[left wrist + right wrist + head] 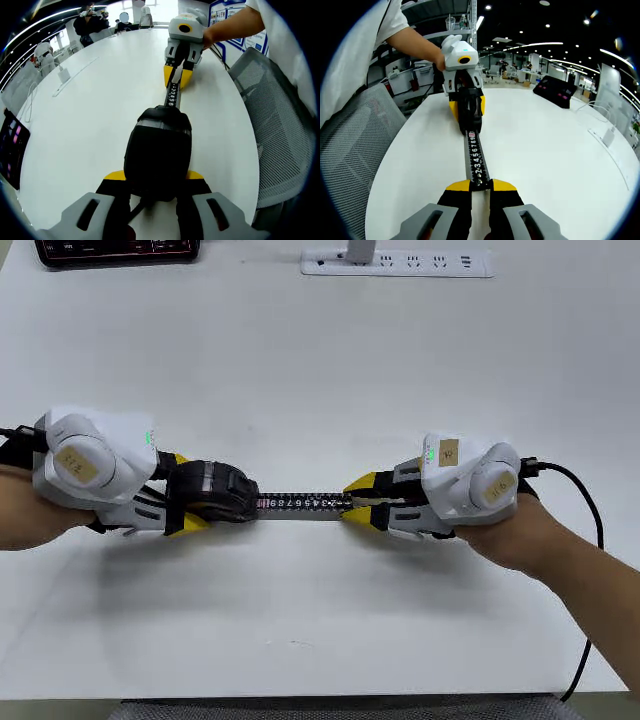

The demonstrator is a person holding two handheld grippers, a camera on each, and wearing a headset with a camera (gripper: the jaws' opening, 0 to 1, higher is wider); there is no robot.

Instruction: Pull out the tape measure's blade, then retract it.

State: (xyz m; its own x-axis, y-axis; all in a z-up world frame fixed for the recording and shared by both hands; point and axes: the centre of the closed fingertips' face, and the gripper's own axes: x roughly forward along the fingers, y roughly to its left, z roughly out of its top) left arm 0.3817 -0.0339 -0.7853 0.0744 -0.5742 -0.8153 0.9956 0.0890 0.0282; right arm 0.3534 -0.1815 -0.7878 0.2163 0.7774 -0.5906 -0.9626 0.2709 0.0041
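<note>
A black tape measure case (210, 490) lies on the white table, clamped between the yellow-tipped jaws of my left gripper (188, 492). In the left gripper view the case (158, 150) sits between the jaws of that gripper (155, 176). A short length of blade (305, 503) with printed numbers runs from the case to my right gripper (358, 504), which is shut on the blade's end. In the right gripper view the blade (476, 160) leads from my right gripper (481, 186) up to the case (469, 112) held by the other gripper.
A white power strip (398, 262) lies at the table's far edge, a dark device (115, 250) at the far left corner. A black cable (590, 540) trails from the right gripper. A mesh chair (272, 125) stands beside the table (320, 370).
</note>
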